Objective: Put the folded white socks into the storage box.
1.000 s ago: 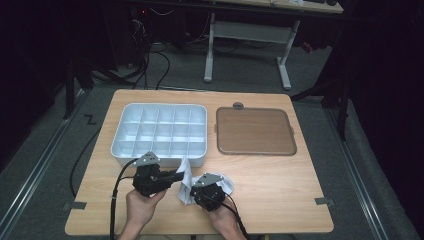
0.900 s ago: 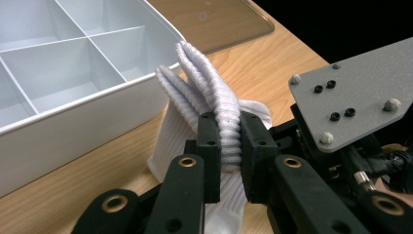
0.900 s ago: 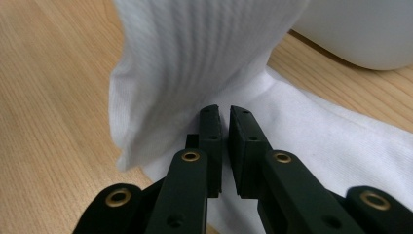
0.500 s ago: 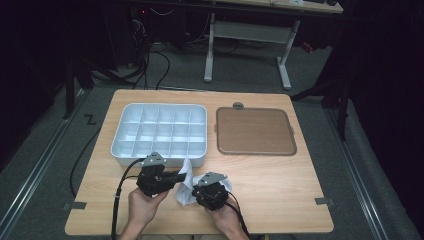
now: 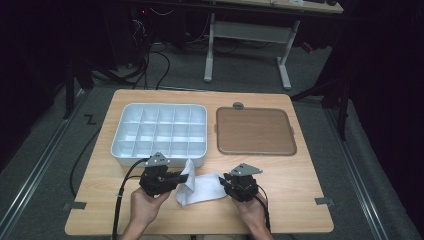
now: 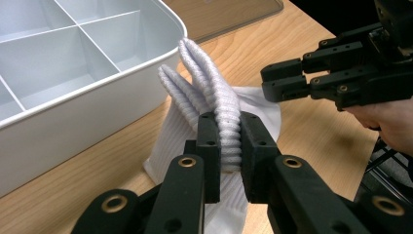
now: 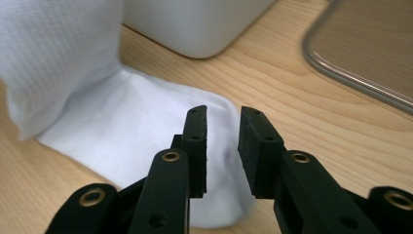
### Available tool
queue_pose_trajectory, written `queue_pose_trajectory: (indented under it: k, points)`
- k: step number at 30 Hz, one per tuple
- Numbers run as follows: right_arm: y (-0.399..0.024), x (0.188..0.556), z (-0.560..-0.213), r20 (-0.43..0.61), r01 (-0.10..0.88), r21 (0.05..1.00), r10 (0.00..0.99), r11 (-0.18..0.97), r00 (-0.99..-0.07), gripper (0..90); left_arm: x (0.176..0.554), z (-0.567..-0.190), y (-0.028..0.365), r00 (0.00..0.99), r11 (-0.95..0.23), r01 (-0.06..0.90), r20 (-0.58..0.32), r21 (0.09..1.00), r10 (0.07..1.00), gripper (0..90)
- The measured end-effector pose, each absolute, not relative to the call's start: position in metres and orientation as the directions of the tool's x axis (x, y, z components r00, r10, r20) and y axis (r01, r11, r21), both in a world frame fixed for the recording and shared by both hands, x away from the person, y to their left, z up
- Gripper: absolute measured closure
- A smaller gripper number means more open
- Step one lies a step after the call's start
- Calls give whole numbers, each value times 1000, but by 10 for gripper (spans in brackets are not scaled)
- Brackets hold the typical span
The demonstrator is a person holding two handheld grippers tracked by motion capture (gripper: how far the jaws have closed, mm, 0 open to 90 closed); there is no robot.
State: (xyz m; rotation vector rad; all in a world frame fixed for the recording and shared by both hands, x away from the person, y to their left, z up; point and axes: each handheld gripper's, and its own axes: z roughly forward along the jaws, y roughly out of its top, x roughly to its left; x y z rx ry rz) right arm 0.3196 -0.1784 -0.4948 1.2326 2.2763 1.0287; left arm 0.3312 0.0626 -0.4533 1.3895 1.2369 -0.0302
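Pinching the white sock's ribbed cuff in the left tool, lifting it off the desk near the compartment tray, right tool just spreading, nothing between, above the toe.

A white divided tray and a brown lid lie side by side — both on the wooden table.

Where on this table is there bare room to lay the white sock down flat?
Bare wood runs along the table front right, below the brown lid, and at the front left below the white tray. The middle front is crowded: sock, left hand-held gripper, right hand-held gripper.
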Motion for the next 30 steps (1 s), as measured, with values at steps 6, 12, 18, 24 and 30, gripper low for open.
queue_pose_trajectory:
  k: [6,12,18,24,30]
  points:
    - [-192,322,-502,27,598,719,846,353,-532,701,331,-454,56,437,269,656,-646,705,626,806]
    - [-194,325,-509,44,617,706,849,347,-527,698,331,-457,48,444,250,660,-637,708,631,805]
    - [-193,328,-514,60,627,693,838,356,-542,776,330,-461,39,458,221,663,-621,715,636,805]
    - [-189,327,-517,82,645,679,836,351,-542,839,328,-465,33,465,195,668,-608,718,644,805]
    - [-182,322,-518,97,649,679,834,344,-543,847,326,-468,30,463,188,673,-605,716,648,805]
